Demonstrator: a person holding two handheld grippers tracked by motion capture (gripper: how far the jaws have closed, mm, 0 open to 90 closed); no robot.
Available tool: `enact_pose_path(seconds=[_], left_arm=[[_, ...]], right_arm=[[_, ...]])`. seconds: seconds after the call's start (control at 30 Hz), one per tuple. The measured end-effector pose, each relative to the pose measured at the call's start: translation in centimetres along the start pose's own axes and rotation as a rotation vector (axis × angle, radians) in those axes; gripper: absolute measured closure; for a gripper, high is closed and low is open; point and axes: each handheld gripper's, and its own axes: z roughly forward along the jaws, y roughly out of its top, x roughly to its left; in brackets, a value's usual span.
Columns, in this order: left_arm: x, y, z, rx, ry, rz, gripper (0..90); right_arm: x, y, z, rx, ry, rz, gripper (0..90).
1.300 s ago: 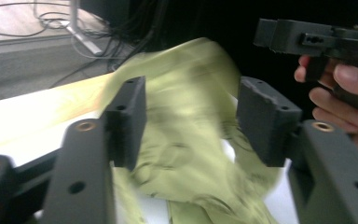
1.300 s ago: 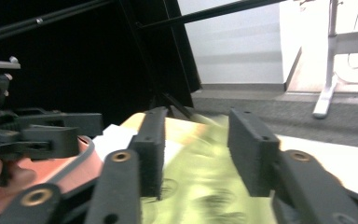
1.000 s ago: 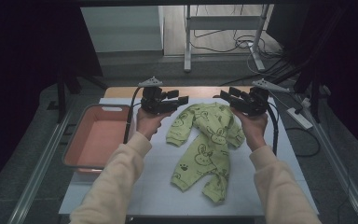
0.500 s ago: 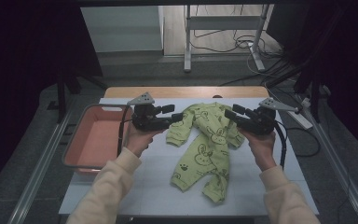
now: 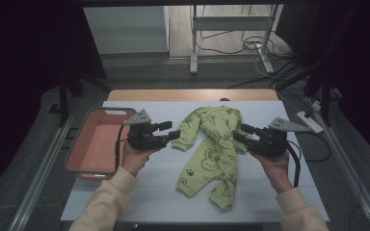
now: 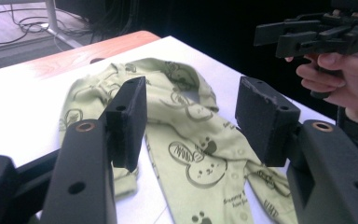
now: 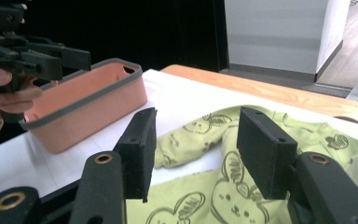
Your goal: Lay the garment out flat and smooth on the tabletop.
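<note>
A light green baby romper (image 5: 209, 149) with a bunny print lies flat on the white table top (image 5: 139, 192), legs towards the person. My left gripper (image 5: 173, 131) hovers just left of its left sleeve and points right. In the left gripper view the left gripper (image 6: 191, 121) has its jaws apart with nothing pressed between them, the romper (image 6: 186, 140) lying beyond; they have just been closing a little. My right gripper (image 5: 241, 132) hovers at the romper's right side and points left. Its own view shows the right gripper (image 7: 193, 149) open above the romper (image 7: 200, 126).
A salmon basket with a grey rim (image 5: 79, 144) stands at the left of the table, behind the left gripper (image 7: 42, 58) in the right gripper view. A wooden table edge (image 5: 192, 95) runs along the back. Cables and a stand sit on the floor beyond.
Both hands have come down and towards the person, moving slightly apart, from above the romper's top to either side of its sleeves. The romper has not moved.
</note>
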Motion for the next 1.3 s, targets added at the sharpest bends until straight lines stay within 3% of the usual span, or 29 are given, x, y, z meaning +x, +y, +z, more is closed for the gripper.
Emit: enact_pose_path(seconds=[0.23, 0.53, 0.87, 0.97, 1.2, 1.3], left_arm=[[-0.8, -1.3, -1.0, 0.014, 0.019, 0.031, 43.5], [-0.7, -2.9, -1.1, 0.048, 0.006, 0.024, 42.9], [-0.4, -3.3, -1.1, 0.058, 0.005, 0.013, 42.5], [-0.2, -3.3, -1.2, 0.053, 0.003, 0.008, 42.5], [-0.2, -3.4, -1.5, 0.045, 0.006, -0.001, 42.5], [-0.2, -3.4, -1.6, 0.044, 0.004, -0.002, 42.5]], right_arm=[[0.3, -1.4, -0.3, 0.030, 0.008, -0.005, 46.7], [0.4, -2.5, 0.0, 0.060, 0.002, -0.001, 45.7], [-1.0, -2.9, -0.9, 0.060, -0.068, 0.021, 45.6], [-1.6, -3.3, -0.9, 0.073, -0.103, 0.018, 45.6], [-2.6, -4.2, -0.1, 0.126, -0.121, 0.017, 45.6], [-2.7, -4.4, 0.4, 0.155, -0.138, -0.006, 45.6]])
